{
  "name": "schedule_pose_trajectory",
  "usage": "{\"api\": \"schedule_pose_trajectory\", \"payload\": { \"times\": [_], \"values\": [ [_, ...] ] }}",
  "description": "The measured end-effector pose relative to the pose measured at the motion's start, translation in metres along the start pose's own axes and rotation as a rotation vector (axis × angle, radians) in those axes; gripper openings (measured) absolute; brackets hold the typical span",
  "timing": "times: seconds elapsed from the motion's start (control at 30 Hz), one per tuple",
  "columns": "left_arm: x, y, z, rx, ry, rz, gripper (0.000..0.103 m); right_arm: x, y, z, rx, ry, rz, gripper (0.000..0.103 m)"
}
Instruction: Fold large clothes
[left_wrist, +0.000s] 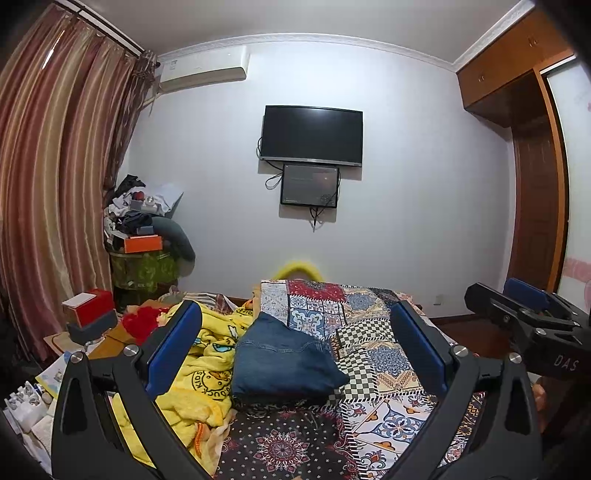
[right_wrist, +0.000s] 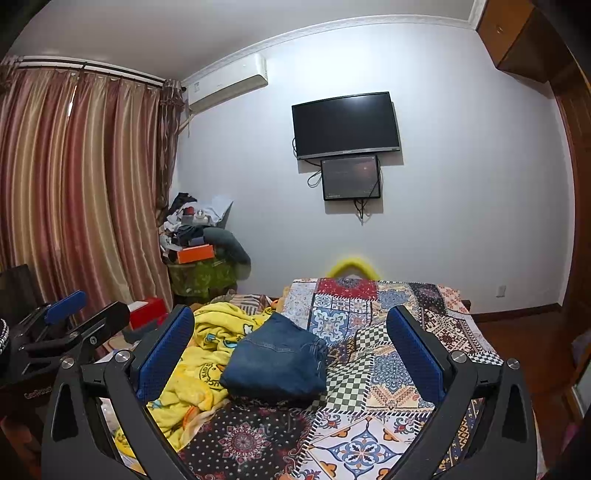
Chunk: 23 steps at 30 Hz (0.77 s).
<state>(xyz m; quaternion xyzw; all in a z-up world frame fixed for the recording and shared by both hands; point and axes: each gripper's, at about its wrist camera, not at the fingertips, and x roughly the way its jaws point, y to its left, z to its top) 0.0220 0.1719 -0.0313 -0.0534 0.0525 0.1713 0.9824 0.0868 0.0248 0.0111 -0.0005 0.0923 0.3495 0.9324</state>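
A pair of blue jeans (left_wrist: 282, 360) lies folded into a compact bundle on the patchwork bedspread (left_wrist: 373, 343); it also shows in the right wrist view (right_wrist: 275, 360). My left gripper (left_wrist: 295, 334) is open and empty, held above the near end of the bed with the jeans between its blue pads. My right gripper (right_wrist: 290, 338) is open and empty too, beside the left one at about the same height. Each gripper appears in the other's view: the right one at the right edge (left_wrist: 524, 314), the left one at the left edge (right_wrist: 70, 321).
A crumpled yellow blanket (left_wrist: 207, 365) lies left of the jeans. Boxes and clutter (left_wrist: 92, 314) sit on a low table at the left, by the curtains (left_wrist: 48, 177). A wardrobe (left_wrist: 532, 147) stands at the right, a TV (left_wrist: 312, 134) on the far wall.
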Motion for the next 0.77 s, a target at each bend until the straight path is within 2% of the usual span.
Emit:
{"api": "schedule_pose_trajectory", "payload": {
  "times": [0.4, 0.77],
  "values": [
    [0.0025, -0.0020, -0.0027, 0.029, 0.017, -0.034, 0.102, 0.0024, -0.0027, -0.0004, 0.011, -0.001, -0.012, 0.103],
    [0.0081, 0.0047, -0.0041, 0.002, 0.042, -0.058, 0.102, 0.0047, -0.0051, -0.0022, 0.018, 0.006, -0.015, 0.103]
  ]
}}
